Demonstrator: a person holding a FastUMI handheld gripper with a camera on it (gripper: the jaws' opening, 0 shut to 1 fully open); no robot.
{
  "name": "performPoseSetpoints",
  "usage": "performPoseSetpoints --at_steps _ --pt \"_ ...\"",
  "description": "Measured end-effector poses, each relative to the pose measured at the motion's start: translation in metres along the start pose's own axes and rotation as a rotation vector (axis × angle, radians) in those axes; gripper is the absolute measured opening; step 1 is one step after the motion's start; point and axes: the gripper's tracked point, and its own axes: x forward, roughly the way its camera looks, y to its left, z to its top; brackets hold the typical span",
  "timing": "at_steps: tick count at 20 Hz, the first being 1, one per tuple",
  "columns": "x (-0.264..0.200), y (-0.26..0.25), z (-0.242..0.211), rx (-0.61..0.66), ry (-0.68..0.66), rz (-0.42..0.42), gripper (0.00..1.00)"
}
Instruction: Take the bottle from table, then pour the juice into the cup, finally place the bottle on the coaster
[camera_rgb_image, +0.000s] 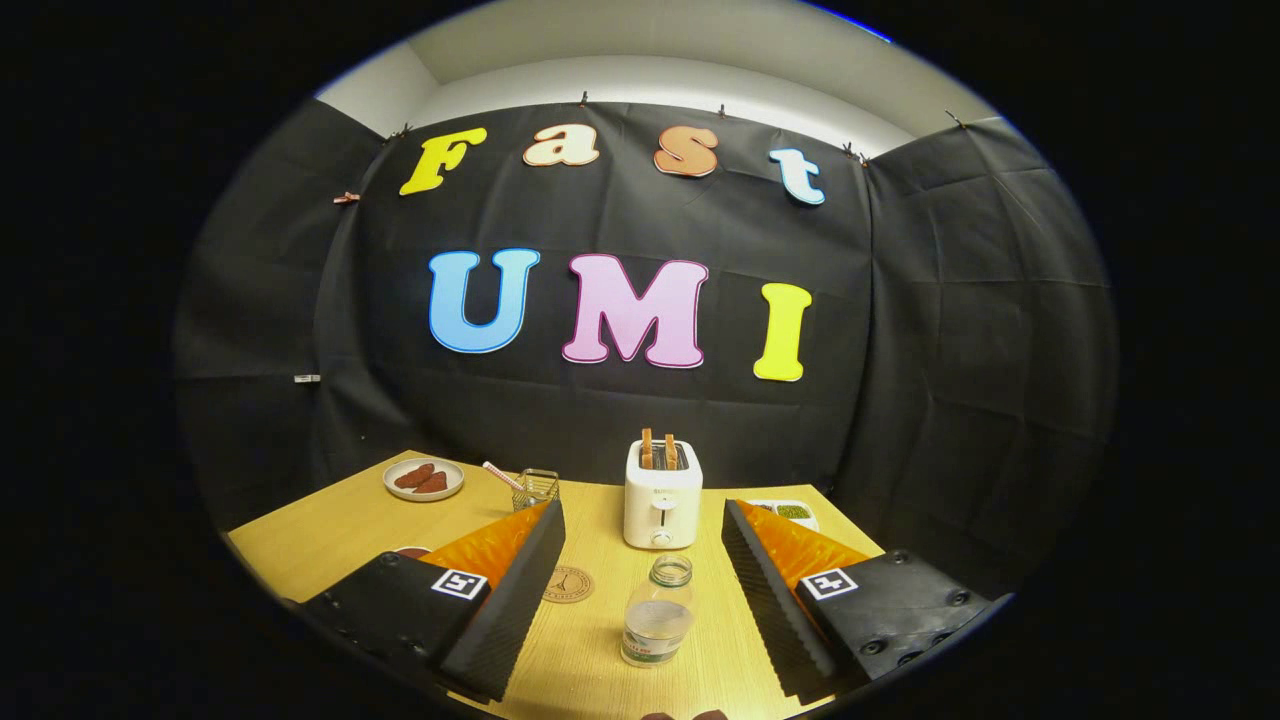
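Observation:
A clear uncapped bottle (657, 612) with a little liquid stands upright on the wooden table (310, 545), between my two fingers and a bit nearer the right one. My gripper (640, 590) is open wide, its ribbed black pads well apart from the bottle on both sides. A round brown coaster (568, 584) lies flat just left of the bottle, next to the left finger (510, 590). A clear glass cup (537, 488) with a straw stands beyond the left finger's tip.
A white toaster (662, 493) holding two slices stands beyond the bottle. At the far left, a plate (423, 479) carries brown food. A white tray (788, 512) with green contents peeks from behind the right finger (775, 590).

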Motion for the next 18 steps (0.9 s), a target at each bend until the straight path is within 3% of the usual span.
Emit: performPoseSetpoints --at_steps 9,18 --pt "0.020 -0.003 -0.031 -0.024 0.027 0.029 0.98" --pt "0.040 -0.021 -0.083 0.043 0.090 0.022 0.98"
